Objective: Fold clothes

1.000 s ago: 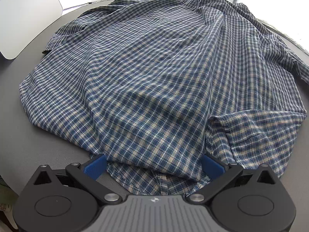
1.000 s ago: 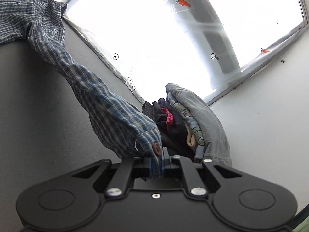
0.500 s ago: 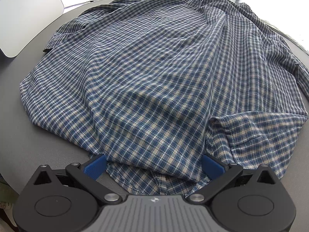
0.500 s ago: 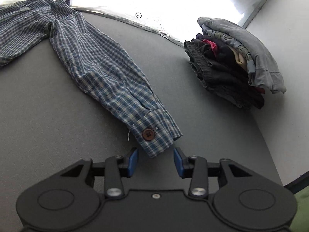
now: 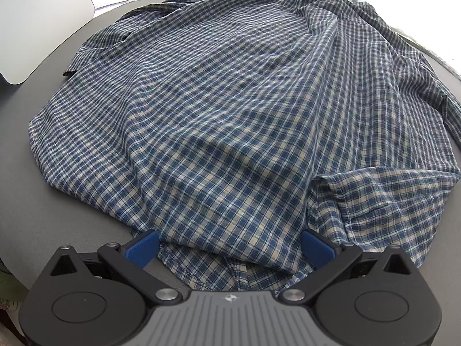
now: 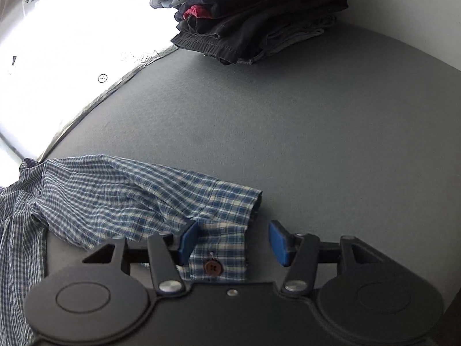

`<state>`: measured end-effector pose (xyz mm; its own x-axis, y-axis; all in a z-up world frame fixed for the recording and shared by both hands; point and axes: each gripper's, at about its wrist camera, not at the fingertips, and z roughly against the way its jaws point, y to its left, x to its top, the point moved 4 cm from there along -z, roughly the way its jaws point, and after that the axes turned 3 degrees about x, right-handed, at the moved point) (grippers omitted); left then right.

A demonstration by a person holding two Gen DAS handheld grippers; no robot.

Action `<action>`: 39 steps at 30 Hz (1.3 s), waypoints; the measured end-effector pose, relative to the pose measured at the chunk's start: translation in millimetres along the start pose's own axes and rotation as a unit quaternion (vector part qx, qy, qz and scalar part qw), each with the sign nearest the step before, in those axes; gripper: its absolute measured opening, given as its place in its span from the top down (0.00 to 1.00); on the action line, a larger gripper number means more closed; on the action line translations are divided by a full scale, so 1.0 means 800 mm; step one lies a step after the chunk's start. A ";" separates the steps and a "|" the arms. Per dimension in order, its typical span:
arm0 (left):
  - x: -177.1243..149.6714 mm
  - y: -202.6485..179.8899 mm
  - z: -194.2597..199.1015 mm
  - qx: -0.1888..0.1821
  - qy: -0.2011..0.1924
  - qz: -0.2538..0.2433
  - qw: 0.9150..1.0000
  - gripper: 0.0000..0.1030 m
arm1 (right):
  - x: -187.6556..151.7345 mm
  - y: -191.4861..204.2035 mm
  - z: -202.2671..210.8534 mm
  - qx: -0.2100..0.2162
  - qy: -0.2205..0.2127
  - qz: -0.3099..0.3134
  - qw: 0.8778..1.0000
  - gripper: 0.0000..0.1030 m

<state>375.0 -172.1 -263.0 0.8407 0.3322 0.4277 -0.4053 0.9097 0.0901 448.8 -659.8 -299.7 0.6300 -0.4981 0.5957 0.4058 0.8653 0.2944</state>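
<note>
Checked blue-and-white shirt (image 5: 230,121) lies rumpled across the grey desk (image 6: 288,121). Its buttoned cuff (image 6: 219,259) sits loose between the right tool (image 6: 233,245), whose jaws have just been opening. Left tool (image 5: 230,248) gapes wide over the hem, gripping nothing. Folded clothes pile (image 6: 253,14) sits well apart.

Blue plaid shirt (image 5: 230,121) spread rumpled on grey table (sleeve outstretched)

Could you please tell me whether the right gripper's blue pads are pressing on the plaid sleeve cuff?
Apart. The right wrist view shows the right gripper just opened, with table visible between the cuff and one pad.
</note>
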 end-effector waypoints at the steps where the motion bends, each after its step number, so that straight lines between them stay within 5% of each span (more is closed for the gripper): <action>1: 0.000 0.000 0.000 0.000 0.000 0.000 1.000 0.00 | -0.002 0.007 -0.004 -0.007 -0.004 0.022 1.000 0.41; 4: 0.000 -0.001 0.000 0.001 0.003 0.002 1.000 0.00 | -0.005 0.027 -0.014 -0.035 -0.006 0.078 0.996 0.46; 8: 0.003 -0.002 -0.001 0.003 0.013 0.005 1.000 0.00 | 0.002 0.035 -0.016 -0.027 -0.015 0.124 0.992 0.87; 12: 0.006 -0.003 -0.002 0.010 0.031 0.014 0.999 0.00 | 0.029 0.029 -0.022 -0.112 -0.057 0.195 0.973 0.90; 19: 0.001 0.006 -0.002 -0.008 0.052 0.003 0.999 0.00 | 0.093 -0.016 -0.064 -0.164 -0.061 0.177 0.968 0.90; 22: -0.006 0.017 -0.001 -0.021 0.057 -0.004 0.998 0.00 | 0.101 -0.015 -0.072 -0.177 -0.051 0.161 0.969 0.85; 26: -0.013 0.030 -0.001 -0.033 0.051 -0.017 0.998 0.00 | 0.095 -0.003 -0.054 -0.198 -0.072 0.133 0.969 0.52; 29: -0.014 0.035 -0.001 -0.045 0.048 -0.037 0.997 0.00 | 0.074 0.014 -0.034 -0.196 -0.084 0.126 0.969 0.40; 35: 0.007 0.075 0.015 -0.040 -0.011 -0.035 0.998 0.00 | 0.002 0.086 -0.003 -0.161 -0.077 0.203 0.963 0.12; 39: 0.041 0.132 0.016 -0.012 -0.038 -0.003 0.999 0.00 | -0.057 0.152 0.013 -0.100 -0.051 0.223 0.968 0.05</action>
<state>355.2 -68.3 -227.8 0.8128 0.3073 0.4950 -0.3908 0.9176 0.0721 462.2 -531.2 -283.1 0.7070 -0.0595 0.7047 0.2343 0.9599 -0.1539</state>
